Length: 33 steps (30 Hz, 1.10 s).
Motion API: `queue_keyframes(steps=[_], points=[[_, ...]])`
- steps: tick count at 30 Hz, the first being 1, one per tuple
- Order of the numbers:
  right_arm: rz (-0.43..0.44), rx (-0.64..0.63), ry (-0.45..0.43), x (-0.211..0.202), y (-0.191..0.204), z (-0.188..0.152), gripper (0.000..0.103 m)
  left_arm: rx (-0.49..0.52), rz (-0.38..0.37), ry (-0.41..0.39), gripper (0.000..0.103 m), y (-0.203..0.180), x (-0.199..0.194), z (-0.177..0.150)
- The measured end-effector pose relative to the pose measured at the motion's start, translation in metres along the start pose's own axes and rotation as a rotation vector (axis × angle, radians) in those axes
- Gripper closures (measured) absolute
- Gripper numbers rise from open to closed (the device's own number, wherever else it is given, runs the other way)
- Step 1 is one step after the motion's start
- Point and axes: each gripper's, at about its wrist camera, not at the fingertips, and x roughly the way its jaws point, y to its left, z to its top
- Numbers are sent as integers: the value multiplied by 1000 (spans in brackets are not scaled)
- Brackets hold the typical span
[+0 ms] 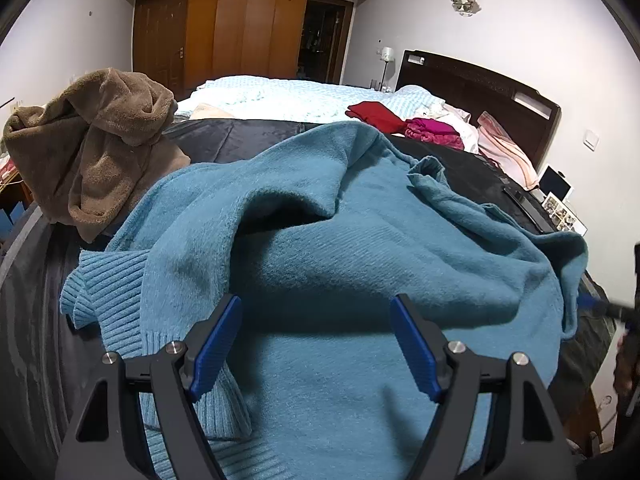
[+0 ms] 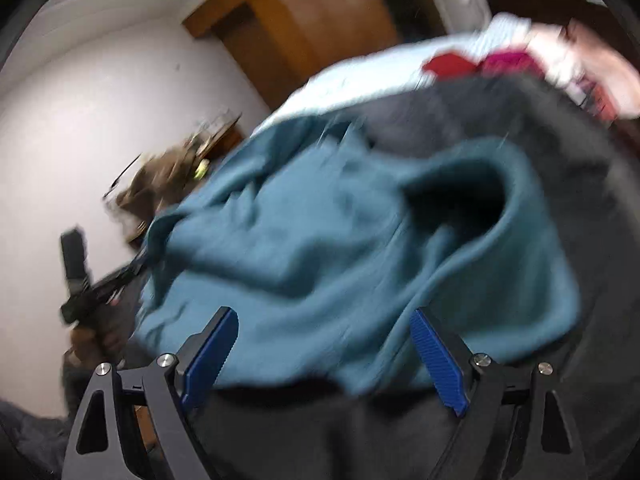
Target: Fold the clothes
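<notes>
A bedroom, mid-chore: my teal sweater point(image 1: 360, 240) lies rumpled on the dark blanket point(image 1: 36, 320) that covers the near end of the bed point(image 1: 280, 96), and everything else falls into place around it. Left of the sweater and just beside its ribbed cuff point(image 1: 108, 284), a brown fleece garment point(image 1: 100, 152) sits in a loose heap on the same blanket. My left tool point(image 1: 316, 344) hovers over the sweater's near edge, its blue-padded fingers point(image 1: 216, 348) spread wide with nothing between them, the knit showing plainly in the gap. Beyond the sweater, toward the dark headboard point(image 1: 480, 84), a folded red garment point(image 1: 376, 116) and a magenta one point(image 1: 432, 132) rest side by side on the pale bedspread, with pink pillows just to their right. Behind the bed stands a brown wardrobe point(image 1: 240, 20). At the sweater's right edge, my right tool point(image 2: 324, 360) shows in its own blurred view, likewise spread wide and holding nothing, poised over the hem where the teal knit meets the dark blanket. In that same blurred view the sweater point(image 2: 340, 240) bulges into a hollow fold on its right side, and my left tool point(image 2: 132, 268) appears at the sweater's far left edge; whether it touches the cloth there I cannot tell.
</notes>
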Motion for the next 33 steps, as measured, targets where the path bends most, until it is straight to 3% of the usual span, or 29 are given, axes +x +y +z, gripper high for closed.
queue_keyframes(steps=[13, 23, 29, 30, 31, 32, 33], points=[[136, 9, 188, 19, 25, -49, 13, -18, -18, -42, 22, 7, -13, -4], [230, 55, 179, 64, 45, -44, 13, -28, -24, -69, 22, 12, -23, -6], [165, 32, 140, 82, 50, -32, 14, -63, -20, -70, 22, 21, -24, -7], [154, 28, 133, 85, 51, -30, 15, -62, -17, -69, 22, 20, -25, -8], [143, 25, 127, 87, 52, -28, 24, -60, -14, -66, 22, 20, -25, -8], [132, 21, 120, 90, 52, -26, 40, -58, -13, -65, 22, 20, -25, -8], [121, 17, 114, 93, 53, -25, 50, -56, -11, -65, 21, 19, -25, -8]])
